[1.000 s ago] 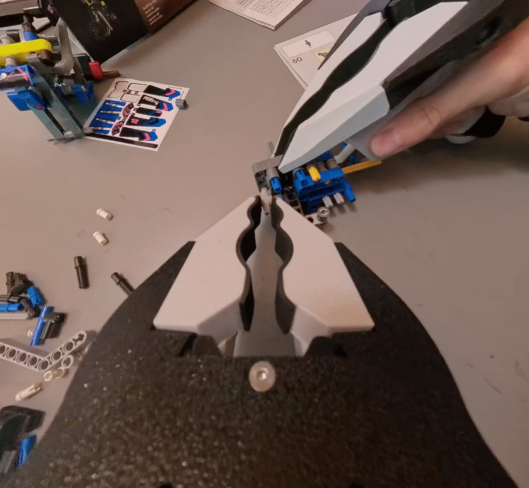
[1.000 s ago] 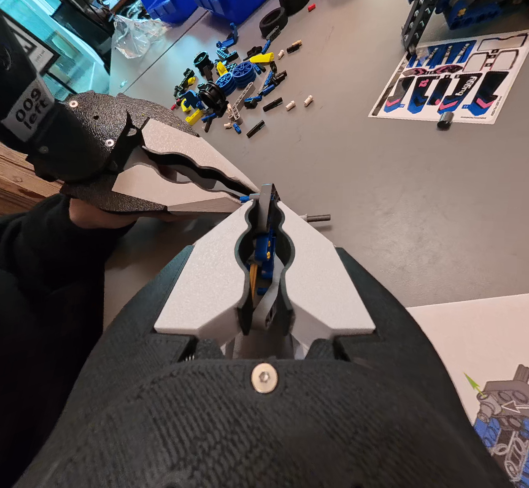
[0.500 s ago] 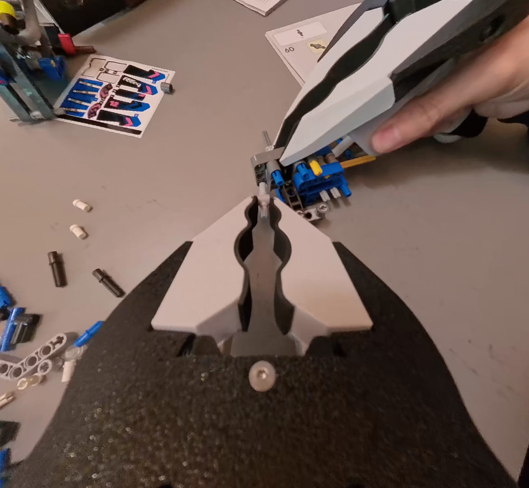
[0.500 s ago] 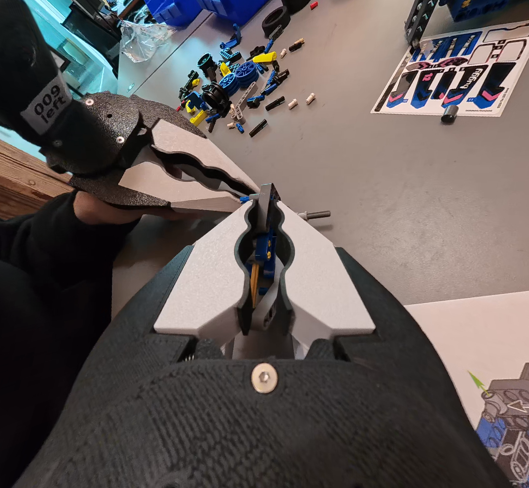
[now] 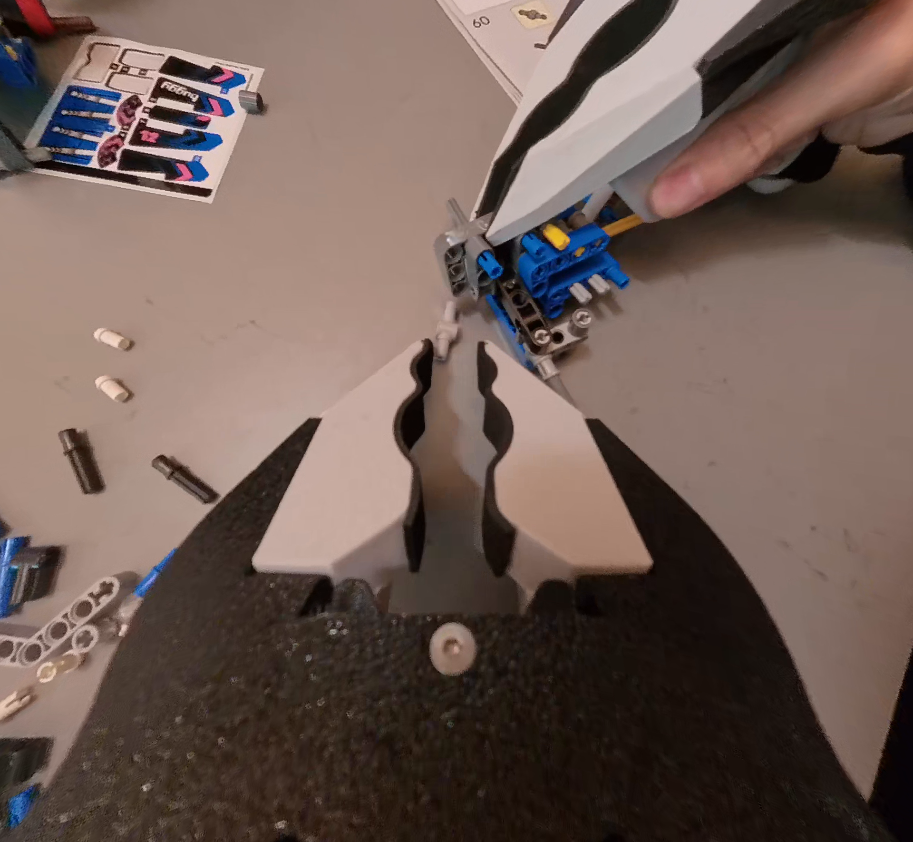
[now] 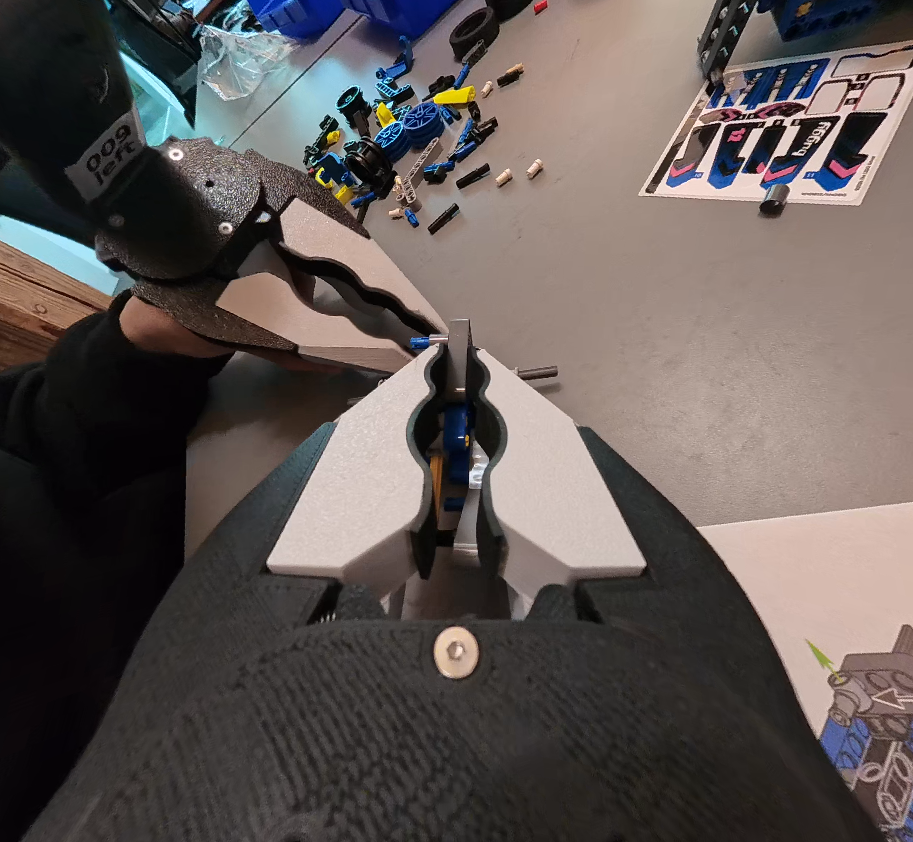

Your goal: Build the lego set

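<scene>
Currently, the blue and grey lego sub-assembly (image 5: 538, 274) is clamped between the fingers of the right gripper (image 6: 457, 353) and rests on the grey tabletop (image 5: 346, 274). Seen in the right wrist view, its long axis runs along the fingers, with a grey beam (image 6: 459, 348) sticking out past the fingertips and a thin grey axle (image 6: 538, 372) projecting sideways to the right. In the left wrist view, the assembly's grey end is pointed toward the sticker sheet (image 5: 143, 119), while blue pins and light grey pegs face the camera. The left gripper (image 5: 454, 348) is seen with its fingers a narrow gap apart and nothing gripped between them. A small light grey connector pin (image 5: 447, 331) lies just beyond the left fingertips, beside the assembly's lower edge; whether it touches the left finger cannot be told. Its long axis is tilted slightly from the gripper's line, pointing toward the assembly. Two black pins (image 5: 128, 467) and two pale pegs (image 5: 112, 363) are scattered to the left, and an instruction booklet (image 5: 499, 12) is laid behind the right gripper.
</scene>
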The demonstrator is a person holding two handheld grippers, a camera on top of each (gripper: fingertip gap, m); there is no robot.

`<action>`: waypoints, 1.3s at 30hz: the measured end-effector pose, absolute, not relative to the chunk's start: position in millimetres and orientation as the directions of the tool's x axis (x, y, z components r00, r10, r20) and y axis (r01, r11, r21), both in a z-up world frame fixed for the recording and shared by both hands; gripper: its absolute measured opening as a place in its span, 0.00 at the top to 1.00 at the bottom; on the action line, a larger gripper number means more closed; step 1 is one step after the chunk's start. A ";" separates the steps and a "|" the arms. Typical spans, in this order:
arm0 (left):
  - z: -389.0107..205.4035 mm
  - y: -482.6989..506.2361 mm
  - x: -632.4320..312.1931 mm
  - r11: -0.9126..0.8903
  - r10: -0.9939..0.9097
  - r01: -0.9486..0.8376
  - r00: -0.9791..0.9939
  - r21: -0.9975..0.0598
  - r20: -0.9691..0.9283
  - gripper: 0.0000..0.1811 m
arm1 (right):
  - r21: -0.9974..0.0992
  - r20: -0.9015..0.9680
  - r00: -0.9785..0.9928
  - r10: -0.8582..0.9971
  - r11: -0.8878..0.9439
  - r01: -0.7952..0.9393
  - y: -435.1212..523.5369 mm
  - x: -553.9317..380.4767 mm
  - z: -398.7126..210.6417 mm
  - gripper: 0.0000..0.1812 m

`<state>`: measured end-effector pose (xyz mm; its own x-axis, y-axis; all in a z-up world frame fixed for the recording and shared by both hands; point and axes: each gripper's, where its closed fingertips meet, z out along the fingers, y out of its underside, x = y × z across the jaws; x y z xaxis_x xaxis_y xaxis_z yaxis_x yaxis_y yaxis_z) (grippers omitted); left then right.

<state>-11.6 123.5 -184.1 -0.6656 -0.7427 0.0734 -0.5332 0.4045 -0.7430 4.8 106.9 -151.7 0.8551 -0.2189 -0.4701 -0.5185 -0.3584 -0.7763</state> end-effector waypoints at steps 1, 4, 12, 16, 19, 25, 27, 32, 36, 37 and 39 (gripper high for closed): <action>-184.3 123.2 -11.7 0.401 -0.741 -0.538 -0.667 -0.741 0.083 0.92 | -0.777 -0.468 0.856 -0.219 -0.359 -0.517 106.9 4.7 -151.6 0.96; -183.4 122.8 -9.5 0.418 -0.735 -0.517 -0.676 -0.747 0.057 0.91 | -0.778 -0.467 0.858 -0.215 -0.362 -0.514 107.0 3.9 -151.7 0.96; -186.3 122.1 -2.6 0.455 -0.733 -0.499 -0.680 -0.738 0.007 0.97 | -0.784 -0.453 0.865 -0.217 -0.365 -0.502 107.3 3.3 -151.6 0.96; -184.7 126.2 -2.6 0.457 -0.760 -0.492 -0.648 -0.741 -0.039 0.97 | -0.791 -0.436 0.871 -0.224 -0.367 -0.490 107.4 3.5 -151.7 0.96; -176.0 122.7 -4.6 0.368 -0.782 -0.508 -0.622 -0.778 0.036 0.97 | -0.795 -0.425 0.876 -0.228 -0.369 -0.481 107.5 3.6 -151.8 0.96; -170.2 116.5 -8.5 0.285 -0.759 -0.540 -0.631 -0.792 0.157 0.98 | -0.790 -0.433 0.871 -0.232 -0.367 -0.491 107.3 4.4 -152.3 0.96; -172.8 116.4 -7.8 0.297 -0.765 -0.547 -0.627 -0.783 0.148 0.98 | -0.788 -0.440 0.869 -0.227 -0.367 -0.495 107.4 3.9 -152.2 0.96; -174.6 116.4 -6.7 0.279 -0.777 -0.572 -0.606 -0.771 0.169 0.98 | -0.788 -0.437 0.870 -0.228 -0.370 -0.493 107.7 3.7 -152.6 0.96; -174.7 115.8 -6.6 0.254 -0.787 -0.590 -0.587 -0.766 0.191 0.98 | -0.791 -0.430 0.874 -0.228 -0.372 -0.486 107.8 3.2 -152.3 0.96; -174.2 116.0 -6.8 0.249 -0.787 -0.591 -0.585 -0.767 0.195 0.98 | -0.793 -0.424 0.877 -0.227 -0.374 -0.481 107.9 2.8 -152.2 0.96; -173.4 116.2 -7.1 0.242 -0.789 -0.590 -0.581 -0.770 0.198 0.98 | -0.797 -0.417 0.881 -0.222 -0.376 -0.472 108.3 1.8 -151.8 0.96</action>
